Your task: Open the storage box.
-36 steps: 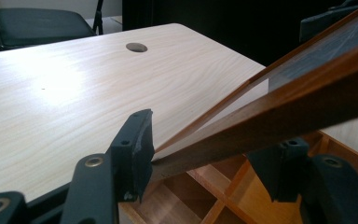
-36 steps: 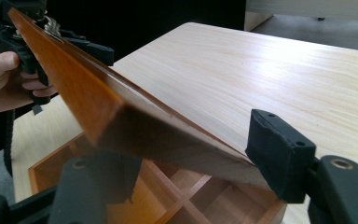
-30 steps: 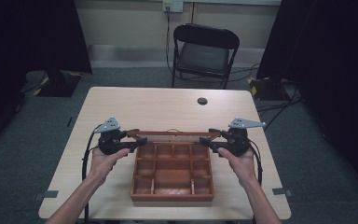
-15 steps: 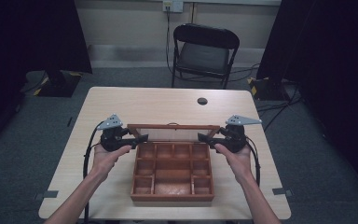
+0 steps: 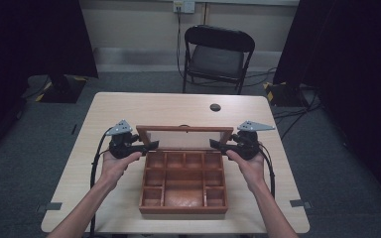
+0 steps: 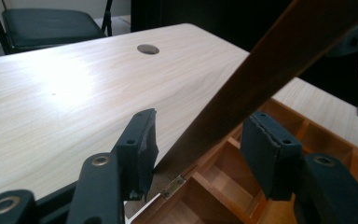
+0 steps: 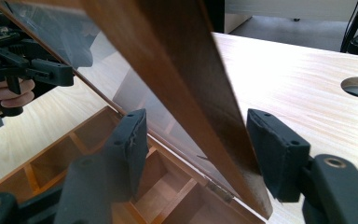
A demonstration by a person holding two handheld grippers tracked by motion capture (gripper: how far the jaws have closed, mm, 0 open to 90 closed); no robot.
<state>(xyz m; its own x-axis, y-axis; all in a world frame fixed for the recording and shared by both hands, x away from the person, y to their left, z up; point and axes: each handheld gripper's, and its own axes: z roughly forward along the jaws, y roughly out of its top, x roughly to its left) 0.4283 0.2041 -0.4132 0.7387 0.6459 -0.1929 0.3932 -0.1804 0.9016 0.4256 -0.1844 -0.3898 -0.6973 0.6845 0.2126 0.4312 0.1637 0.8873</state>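
Observation:
A wooden box [image 5: 183, 209] with several empty compartments sits on the table, its glass-paned lid [image 5: 184, 130] swung up on hinges at the far edge. My left gripper [image 5: 151, 146] is at the lid's left side and my right gripper [image 5: 216, 144] at its right side. In the left gripper view the jaws of my left gripper [image 6: 198, 144] stand open astride the lid's frame [image 6: 279, 51], the left pad close against it, above the box [image 6: 223, 172]. The open right gripper [image 7: 200, 144] straddles the lid frame [image 7: 177, 60] the same way, with gaps on both sides.
The light wooden table [image 5: 168, 106] has a cable hole [image 5: 215, 107] behind the box. A black folding chair [image 5: 217, 54] stands beyond the far edge. Brass hinges [image 6: 173, 185] join lid and box. The other hand [image 7: 9, 91] shows through the glass.
The lid has swung up from nearly flat to a steep tilt. Both grippers have moved up and slightly away from the person along with its side edges.

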